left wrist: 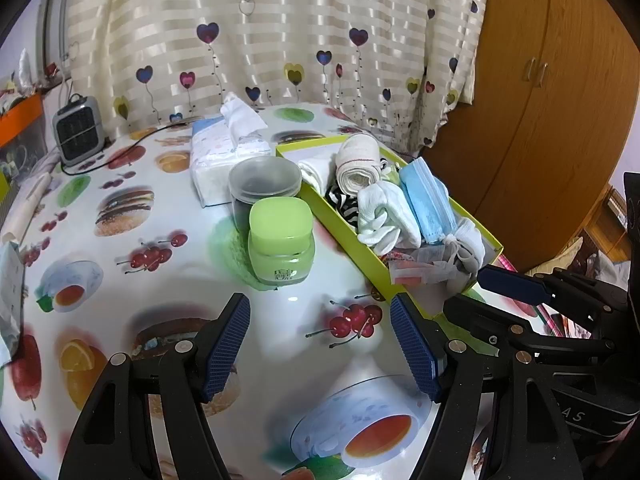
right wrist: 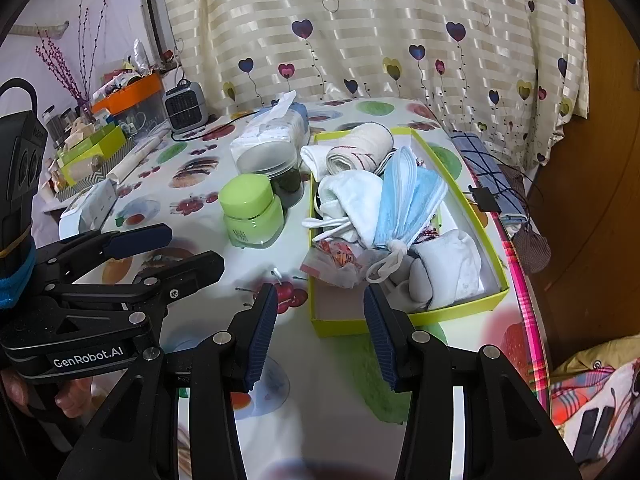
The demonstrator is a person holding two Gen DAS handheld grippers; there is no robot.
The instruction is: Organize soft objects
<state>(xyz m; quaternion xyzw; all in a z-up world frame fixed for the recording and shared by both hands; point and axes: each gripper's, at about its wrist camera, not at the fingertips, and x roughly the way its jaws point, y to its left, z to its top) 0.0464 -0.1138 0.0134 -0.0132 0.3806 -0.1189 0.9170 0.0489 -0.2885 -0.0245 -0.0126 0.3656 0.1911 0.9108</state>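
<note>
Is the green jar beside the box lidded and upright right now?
Yes: the green jar stands upright on the table with its lid seated flat on top, just left of the yellow-green box.

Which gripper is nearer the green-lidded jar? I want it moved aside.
Left. The left gripper hangs open just in front of the green-lidded jar. The right gripper is off to the jar's right, facing the yellow-green box.
</note>
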